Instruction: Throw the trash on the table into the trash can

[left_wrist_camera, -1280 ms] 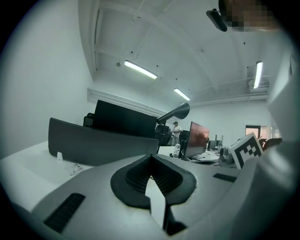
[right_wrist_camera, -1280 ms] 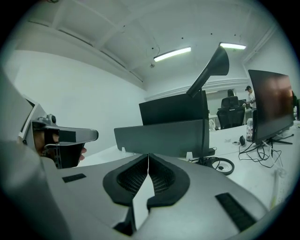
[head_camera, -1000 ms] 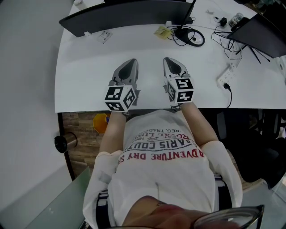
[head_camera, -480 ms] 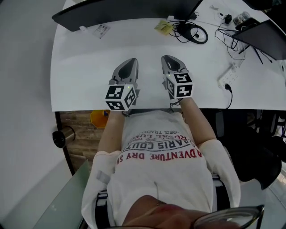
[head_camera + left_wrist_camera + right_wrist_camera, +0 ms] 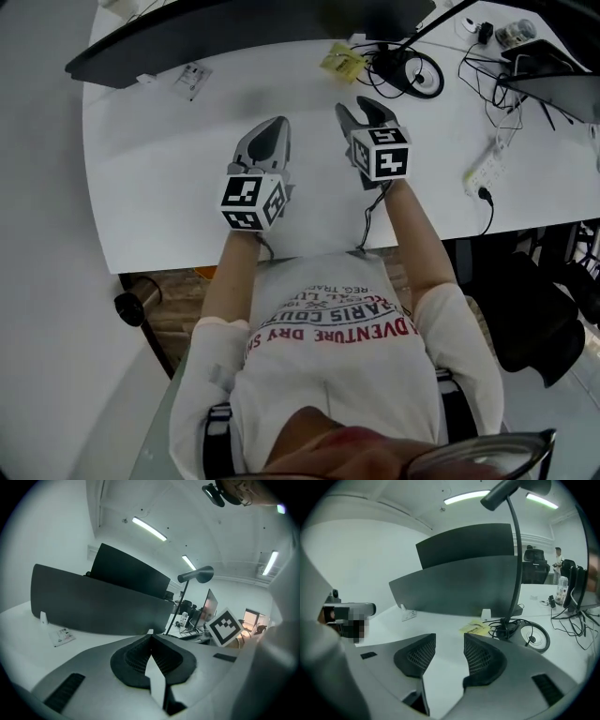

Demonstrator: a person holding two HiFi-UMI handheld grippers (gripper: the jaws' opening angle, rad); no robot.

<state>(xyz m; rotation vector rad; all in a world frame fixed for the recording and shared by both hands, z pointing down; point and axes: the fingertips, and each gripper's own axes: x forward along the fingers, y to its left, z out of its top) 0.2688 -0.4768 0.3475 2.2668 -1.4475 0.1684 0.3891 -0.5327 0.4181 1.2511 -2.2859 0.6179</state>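
Observation:
A crumpled yellow wrapper (image 5: 341,64) lies on the white table (image 5: 169,178) near the lamp base, ahead of my right gripper (image 5: 357,109). In the right gripper view the yellow wrapper (image 5: 474,628) sits just beyond my right gripper (image 5: 450,652), whose jaws are opening with nothing between them. A small white printed packet (image 5: 191,77) lies at the far left by the monitor, also seen as the white packet (image 5: 61,636) in the left gripper view. My left gripper (image 5: 273,127) hovers over the table's middle, jaws shut and empty, with my left gripper (image 5: 150,638) aimed at the monitor.
A wide dark monitor (image 5: 234,28) stands along the table's back. A lamp base with coiled cables (image 5: 415,75) sits to the right of the wrapper, and a power strip (image 5: 482,169) lies at the right edge. Below the table's near-left corner stands a dark cylinder (image 5: 129,307).
Both grippers have moved forward from the table's near edge toward the monitor. The right gripper's jaws, shut before, now stand apart.

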